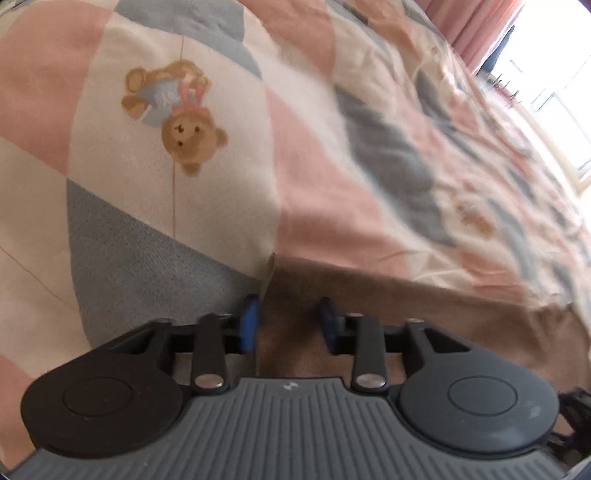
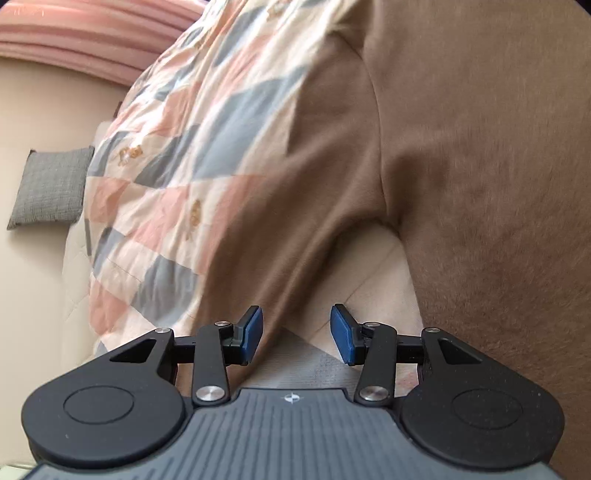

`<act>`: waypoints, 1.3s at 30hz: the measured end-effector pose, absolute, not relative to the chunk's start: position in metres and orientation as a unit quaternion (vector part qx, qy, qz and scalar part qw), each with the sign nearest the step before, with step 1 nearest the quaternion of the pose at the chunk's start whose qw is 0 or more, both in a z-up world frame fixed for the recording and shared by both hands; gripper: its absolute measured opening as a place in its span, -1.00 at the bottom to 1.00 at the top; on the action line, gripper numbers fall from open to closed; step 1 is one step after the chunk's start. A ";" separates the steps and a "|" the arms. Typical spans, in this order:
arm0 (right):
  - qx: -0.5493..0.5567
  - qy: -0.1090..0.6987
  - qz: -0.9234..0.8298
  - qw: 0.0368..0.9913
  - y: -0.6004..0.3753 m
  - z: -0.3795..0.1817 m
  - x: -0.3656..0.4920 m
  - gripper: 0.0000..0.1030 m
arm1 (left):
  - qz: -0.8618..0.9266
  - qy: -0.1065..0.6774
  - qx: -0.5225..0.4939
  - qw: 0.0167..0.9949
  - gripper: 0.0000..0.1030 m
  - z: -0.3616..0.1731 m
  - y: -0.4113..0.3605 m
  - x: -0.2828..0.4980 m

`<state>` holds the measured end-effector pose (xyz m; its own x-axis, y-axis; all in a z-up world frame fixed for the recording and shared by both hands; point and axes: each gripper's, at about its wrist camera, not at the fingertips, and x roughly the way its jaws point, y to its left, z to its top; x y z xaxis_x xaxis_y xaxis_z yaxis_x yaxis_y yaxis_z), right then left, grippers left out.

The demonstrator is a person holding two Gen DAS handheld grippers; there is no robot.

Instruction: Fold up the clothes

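Note:
A brown garment [image 2: 480, 184] lies spread on a patchwork quilt [image 1: 110, 192] printed with teddy bears. In the left wrist view, the garment's corner [image 1: 424, 314] reaches toward the lower middle. My left gripper [image 1: 288, 325] stands open over that corner, its blue pads apart with brown cloth between them. In the right wrist view, a sleeve [image 2: 295, 206] runs down to the left of the garment's body. My right gripper [image 2: 297, 334] is open above the cream gap under the armpit. Its left pad is close to the sleeve edge, and nothing is held.
The quilt [image 2: 177, 147] covers a bed and is rumpled further away. A grey cushion [image 2: 51, 188] lies at the left against a cream surface. Pink curtains [image 1: 476, 33] and a bright window [image 1: 546, 92] stand beyond the bed.

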<state>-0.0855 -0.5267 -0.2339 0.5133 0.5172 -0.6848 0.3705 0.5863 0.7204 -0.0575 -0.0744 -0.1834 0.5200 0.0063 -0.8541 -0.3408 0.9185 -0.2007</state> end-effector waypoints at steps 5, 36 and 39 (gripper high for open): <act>0.404 0.503 0.066 0.761 -0.517 -0.217 -0.105 -0.15 | 0.131 0.491 -0.138 0.850 -0.95 -0.184 -0.065 -0.081; 0.174 0.447 -0.055 0.876 -0.716 0.011 -0.420 0.84 | -0.183 0.507 0.011 0.842 0.20 0.034 -0.491 -0.319; 0.165 0.436 -0.051 0.883 -0.710 0.028 -0.429 0.88 | -0.177 0.505 0.020 0.844 0.23 0.046 -0.489 -0.328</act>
<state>-0.4288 -0.7103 0.0283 0.6149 0.0537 -0.7868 0.2331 0.9407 0.2465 -0.3284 -0.4889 0.0463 0.4265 -0.2785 -0.8605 0.3197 0.9364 -0.1446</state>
